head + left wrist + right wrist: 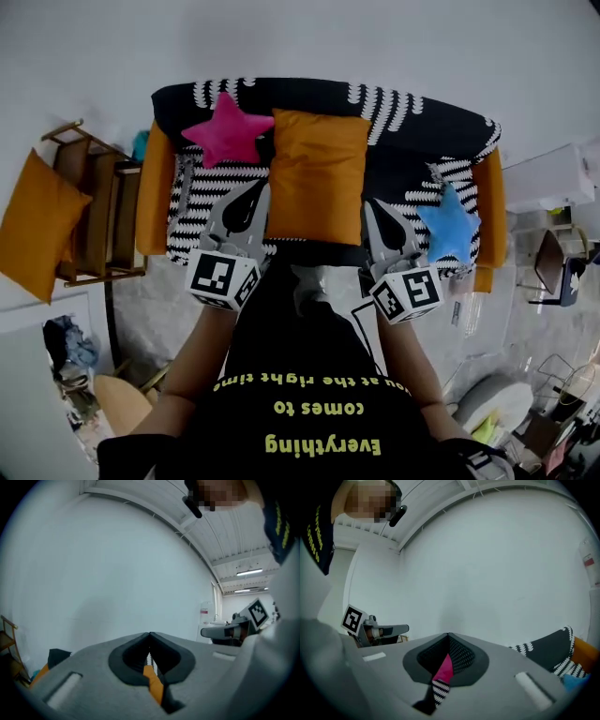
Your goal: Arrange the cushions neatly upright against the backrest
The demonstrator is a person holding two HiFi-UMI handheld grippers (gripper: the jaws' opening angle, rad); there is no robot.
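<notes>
Head view: the sofa, covered in black-and-white stripes, fills the middle. The orange cushion sits at its centre, top edge at the backrest and bottom edge near the front of the seat; whether it leans or lies flat I cannot tell. My left tool is just beside its lower left edge and my right tool just beside its lower right edge; contact cannot be confirmed. The pink star cushion rests at the backrest, touching the orange cushion's upper left corner. The blue star cushion lies on the seat's right end. A second orange cushion leans on a wooden rack left of the sofa. Left gripper view: my left tool's jaws are closed together, gripping nothing; a strip of orange shows in the slot beneath them, with white wall beyond. Right gripper view: my right tool's jaws are likewise closed and empty; a pink patch above stripes shows in the slot.
</notes>
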